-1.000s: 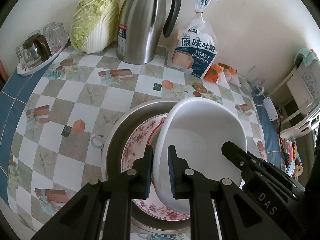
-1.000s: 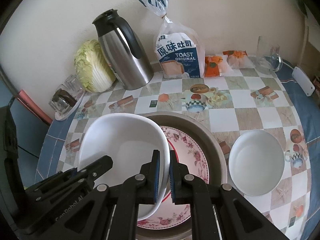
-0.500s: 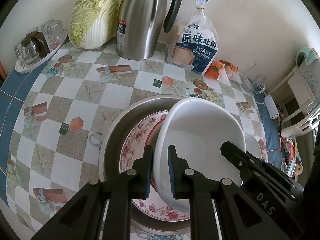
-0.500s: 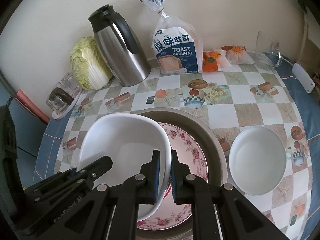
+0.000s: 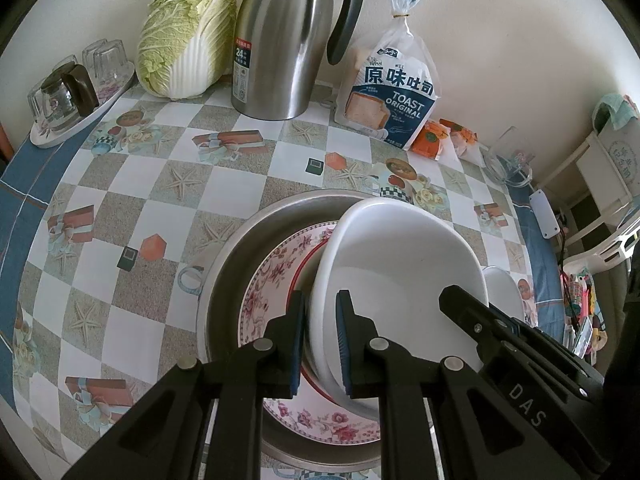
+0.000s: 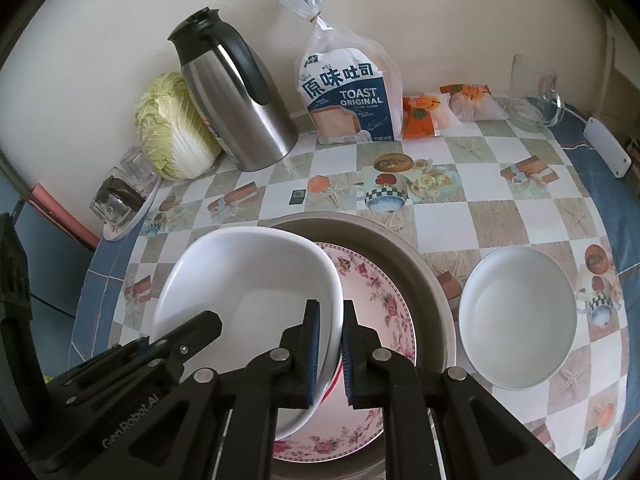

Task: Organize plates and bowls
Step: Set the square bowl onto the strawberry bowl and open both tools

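A white, squarish bowl hangs slightly tilted over a floral plate, which lies inside a wide grey metal dish. My left gripper is shut on the bowl's left rim, one pad inside and one outside. On the opposite rim my right gripper is shut the same way. Each gripper also shows in the other's view, the right gripper and the left gripper. A second, round white bowl rests on the table to the right of the dish.
Along the back wall stand a cabbage, a steel thermos jug, a toast bag, orange snack packets and a glass jug. A tray of glasses sits far left. The checkered tablecloth covers the table.
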A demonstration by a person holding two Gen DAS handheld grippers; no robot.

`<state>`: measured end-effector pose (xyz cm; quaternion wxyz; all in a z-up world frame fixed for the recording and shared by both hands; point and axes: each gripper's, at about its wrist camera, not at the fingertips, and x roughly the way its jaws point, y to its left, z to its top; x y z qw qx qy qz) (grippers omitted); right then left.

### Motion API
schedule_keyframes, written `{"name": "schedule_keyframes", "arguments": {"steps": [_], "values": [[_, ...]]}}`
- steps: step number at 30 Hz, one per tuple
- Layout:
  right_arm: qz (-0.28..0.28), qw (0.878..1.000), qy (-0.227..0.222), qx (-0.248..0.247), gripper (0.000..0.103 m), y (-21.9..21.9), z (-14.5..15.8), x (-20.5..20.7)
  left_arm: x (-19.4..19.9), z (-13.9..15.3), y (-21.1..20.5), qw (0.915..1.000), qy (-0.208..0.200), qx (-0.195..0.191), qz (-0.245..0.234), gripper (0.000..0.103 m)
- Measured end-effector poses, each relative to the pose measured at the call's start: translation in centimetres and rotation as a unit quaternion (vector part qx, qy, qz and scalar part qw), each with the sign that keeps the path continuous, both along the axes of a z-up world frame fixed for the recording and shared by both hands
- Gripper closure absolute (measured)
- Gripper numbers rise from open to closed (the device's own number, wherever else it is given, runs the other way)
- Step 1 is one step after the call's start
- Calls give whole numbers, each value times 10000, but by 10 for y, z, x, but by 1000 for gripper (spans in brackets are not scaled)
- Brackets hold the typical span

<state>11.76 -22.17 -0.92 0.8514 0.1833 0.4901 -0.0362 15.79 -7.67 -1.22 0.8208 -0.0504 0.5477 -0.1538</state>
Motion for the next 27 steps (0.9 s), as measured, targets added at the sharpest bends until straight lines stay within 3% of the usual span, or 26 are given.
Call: {"name": "schedule_keyframes", "arguments": {"steps": [27], "values": [[-5, 10000, -38, -11, 91, -1, 4, -1, -2, 0, -3, 9997, 2, 207, -113, 84]]}}
